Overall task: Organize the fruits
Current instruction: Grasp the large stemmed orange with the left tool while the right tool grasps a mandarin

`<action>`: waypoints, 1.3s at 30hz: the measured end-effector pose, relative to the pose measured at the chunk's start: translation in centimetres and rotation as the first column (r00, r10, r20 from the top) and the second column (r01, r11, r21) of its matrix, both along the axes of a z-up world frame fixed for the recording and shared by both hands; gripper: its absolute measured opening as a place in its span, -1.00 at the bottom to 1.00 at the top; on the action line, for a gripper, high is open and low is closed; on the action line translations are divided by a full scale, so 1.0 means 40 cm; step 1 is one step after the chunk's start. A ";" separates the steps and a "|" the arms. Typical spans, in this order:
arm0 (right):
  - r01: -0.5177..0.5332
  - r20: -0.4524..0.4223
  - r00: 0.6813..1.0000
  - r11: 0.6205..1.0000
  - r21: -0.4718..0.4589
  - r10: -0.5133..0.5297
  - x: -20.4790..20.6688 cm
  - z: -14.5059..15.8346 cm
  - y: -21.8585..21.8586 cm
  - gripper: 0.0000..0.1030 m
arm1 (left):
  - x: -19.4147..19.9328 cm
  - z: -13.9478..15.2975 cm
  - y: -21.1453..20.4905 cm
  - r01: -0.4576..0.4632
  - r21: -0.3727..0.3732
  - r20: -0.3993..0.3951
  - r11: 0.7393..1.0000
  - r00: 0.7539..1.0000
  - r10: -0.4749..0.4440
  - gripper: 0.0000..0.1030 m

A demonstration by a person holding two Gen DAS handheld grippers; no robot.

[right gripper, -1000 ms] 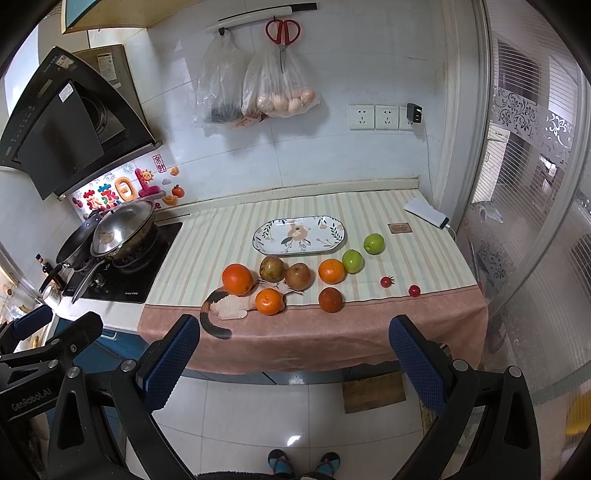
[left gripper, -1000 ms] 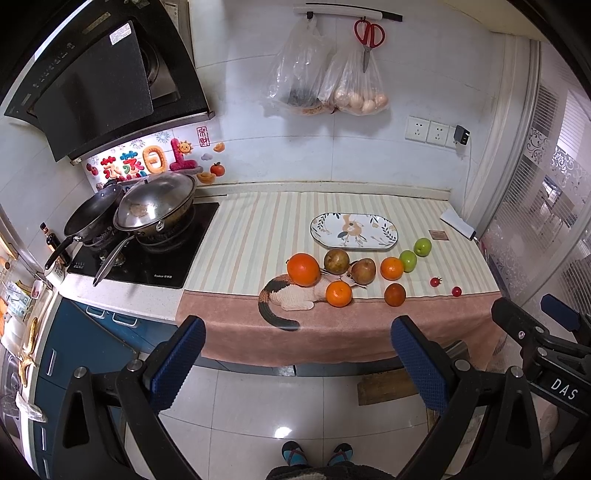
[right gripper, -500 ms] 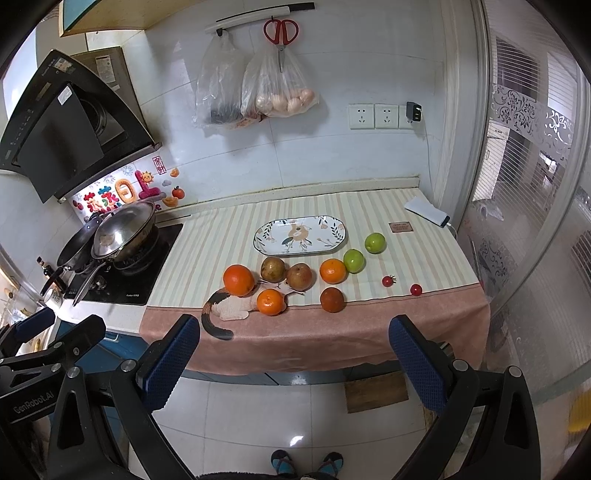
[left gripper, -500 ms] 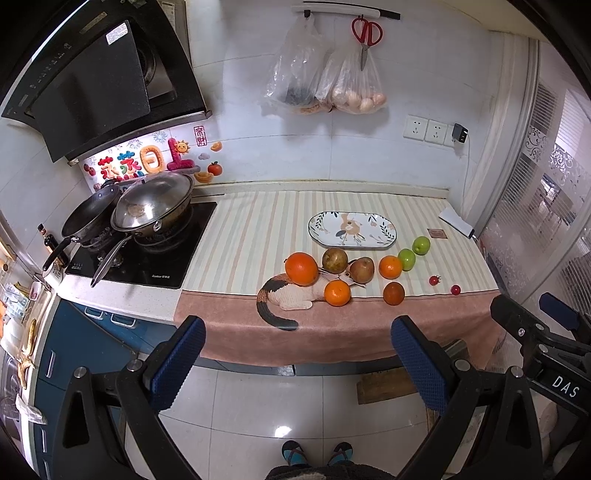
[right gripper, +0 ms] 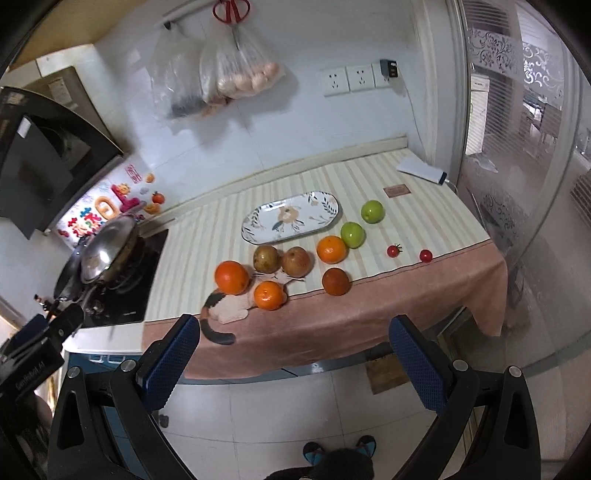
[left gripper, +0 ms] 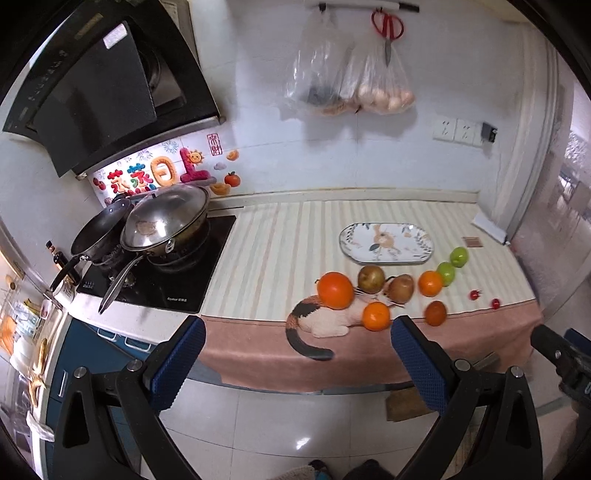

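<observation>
left gripper (left gripper: 297, 349): fingers spread wide, nothing between the blue pads, held out over the floor in front of the counter edge. right gripper (right gripper: 293, 349): fingers likewise spread wide and empty, also short of the counter.

fruit lies loose on a striped cloth (right gripper: 424, 192) covering the counter. an oval floral plate (right gripper: 291, 218) sits behind the fruit and holds none of it. just in front of the plate stand two brown pears (right gripper: 280, 260), touching each other. left of them is a large orange (right gripper: 232, 277); in front, a smaller orange (right gripper: 270, 294) resting on a cat-shaped mat (right gripper: 229, 310) whose tail hangs over the pink front edge. right of the pears is a third orange (right gripper: 331, 249), with a darker reddish-brown fruit (right gripper: 335, 281) in front of it near the cloth's edge. two green apples (right gripper: 352, 234) run in a diagonal line toward the back right, apart from each other. two cherry tomatoes (right gripper: 393, 251) lie well to the right, apart.

a lidded wok (left gripper: 166, 223) sits on the black hob at the left. bags hang on the wall beside red scissors (left gripper: 388, 27).
</observation>
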State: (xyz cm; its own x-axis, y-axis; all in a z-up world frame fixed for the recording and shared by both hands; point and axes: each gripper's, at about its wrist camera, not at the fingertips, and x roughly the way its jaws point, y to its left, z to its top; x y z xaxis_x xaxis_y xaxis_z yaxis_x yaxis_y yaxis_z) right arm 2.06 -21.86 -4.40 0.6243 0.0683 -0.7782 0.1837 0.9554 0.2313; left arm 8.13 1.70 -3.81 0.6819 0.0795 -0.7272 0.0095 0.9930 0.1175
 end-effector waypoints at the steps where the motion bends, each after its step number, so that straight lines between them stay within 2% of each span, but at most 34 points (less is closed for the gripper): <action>1: -0.003 -0.016 1.000 1.000 -0.006 0.003 0.028 -0.024 0.008 1.00 | 0.018 -0.018 0.003 0.003 0.012 -0.016 1.000 1.000 -0.003 1.00; 3: -0.009 -0.046 0.999 1.000 -0.005 0.009 0.069 -0.061 0.018 1.00 | 0.077 -0.068 0.004 0.015 0.015 -0.084 1.000 0.996 -0.014 1.00; 8: -0.050 -0.125 0.991 0.998 0.026 0.053 0.216 -0.190 0.040 1.00 | 0.235 -0.198 0.006 0.011 -0.037 -0.246 0.999 0.969 -0.020 0.99; 12: -0.092 -0.201 0.973 0.992 0.091 0.109 0.364 -0.331 0.049 1.00 | 0.360 -0.290 0.006 -0.018 -0.045 -0.332 0.999 0.943 0.002 0.91; 14: -0.104 -0.252 0.957 0.982 0.157 0.141 0.443 -0.419 0.055 1.00 | 0.424 -0.334 0.008 -0.031 -0.047 -0.376 0.998 0.926 0.011 0.91; 17: -0.111 -0.314 0.932 0.967 0.228 0.181 0.551 -0.552 0.075 1.00 | 0.517 -0.404 0.011 -0.049 -0.066 -0.456 0.997 0.890 0.013 0.90; 19: -0.119 -0.357 0.912 0.963 0.243 0.203 0.609 -0.634 0.096 0.97 | 0.578 -0.465 0.014 -0.073 -0.107 -0.535 0.992 0.845 0.005 0.90; 23: -0.135 -0.414 0.877 0.952 0.275 0.244 0.675 -0.748 0.132 0.89 | 0.660 -0.550 0.014 -0.131 -0.172 -0.627 0.976 0.779 -0.006 0.88; 29: -0.130 -0.447 0.854 0.942 0.311 0.265 0.728 -0.826 0.155 0.85 | 0.739 -0.666 -0.010 -0.200 -0.228 -0.737 0.953 0.675 -0.035 0.87; 31: -0.133 -0.456 0.846 0.938 0.319 0.275 0.737 -0.838 0.160 0.82 | 0.751 -0.691 -0.013 -0.223 -0.242 -0.759 0.944 0.650 -0.041 0.85; 34: -0.140 -0.467 0.836 0.936 0.324 0.287 0.742 -0.845 0.183 0.78 | 0.763 -0.717 -0.018 -0.252 -0.258 -0.777 0.933 0.628 -0.045 0.79; 38: -0.153 -0.478 0.823 0.930 0.333 0.307 0.740 -0.852 0.205 0.73 | 0.781 -0.742 -0.017 -0.275 -0.251 -0.783 0.928 0.621 -0.028 0.67; 39: -0.157 -0.478 0.822 0.930 0.332 0.309 0.737 -0.853 0.216 0.71 | 0.787 -0.747 -0.017 -0.279 -0.244 -0.783 0.929 0.621 -0.019 0.56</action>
State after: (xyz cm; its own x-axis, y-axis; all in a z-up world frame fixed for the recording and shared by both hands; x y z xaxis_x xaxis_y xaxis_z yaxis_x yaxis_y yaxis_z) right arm 31.56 -13.21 -38.54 0.0771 0.4104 -0.9086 0.1274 0.8998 0.4172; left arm 39.60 1.04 -33.71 -0.1312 -0.2087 -0.9691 -0.1855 0.9655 -0.1828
